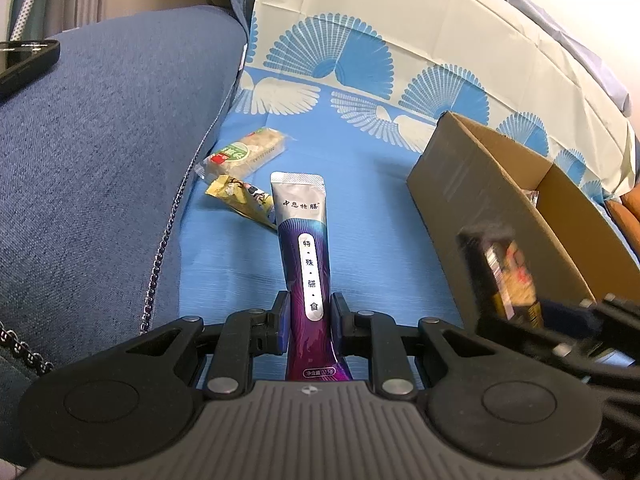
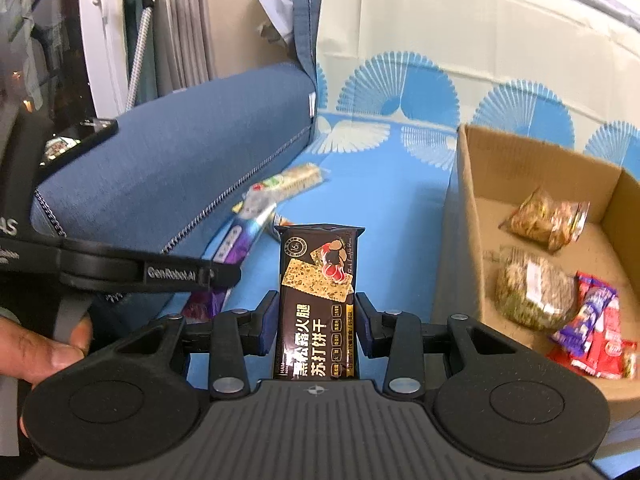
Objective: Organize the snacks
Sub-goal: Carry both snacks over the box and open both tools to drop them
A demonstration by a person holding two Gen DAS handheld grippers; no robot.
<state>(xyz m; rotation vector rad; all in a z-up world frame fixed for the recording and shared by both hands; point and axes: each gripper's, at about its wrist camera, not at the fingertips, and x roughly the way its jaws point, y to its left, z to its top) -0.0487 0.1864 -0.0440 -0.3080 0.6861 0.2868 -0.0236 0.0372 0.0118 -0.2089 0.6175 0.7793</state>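
Note:
My left gripper point(image 1: 309, 312) is shut on a purple and silver stick pouch point(image 1: 305, 248), held upright above the blue cloth. My right gripper point(image 2: 316, 316) is shut on a dark brown cracker packet point(image 2: 318, 292), left of the open cardboard box point(image 2: 460, 208). The box holds several snacks: a nut bag point(image 2: 546, 220), a round seeded cake point(image 2: 534, 292), red and purple wrappers point(image 2: 592, 332). On the cloth lie a green-labelled cracker pack point(image 1: 244, 152) and a yellow wrapper point(image 1: 240, 198). The right gripper and its packet point(image 1: 510, 280) show blurred by the box point(image 1: 472, 184) in the left wrist view.
A blue sofa cushion point(image 1: 100, 152) with a chain trim lies to the left, with a black phone point(image 1: 24, 62) on it. A blue and cream fan-pattern cloth point(image 1: 360, 208) covers the seat. A curtain and window frame point(image 2: 104, 32) stand at the far left.

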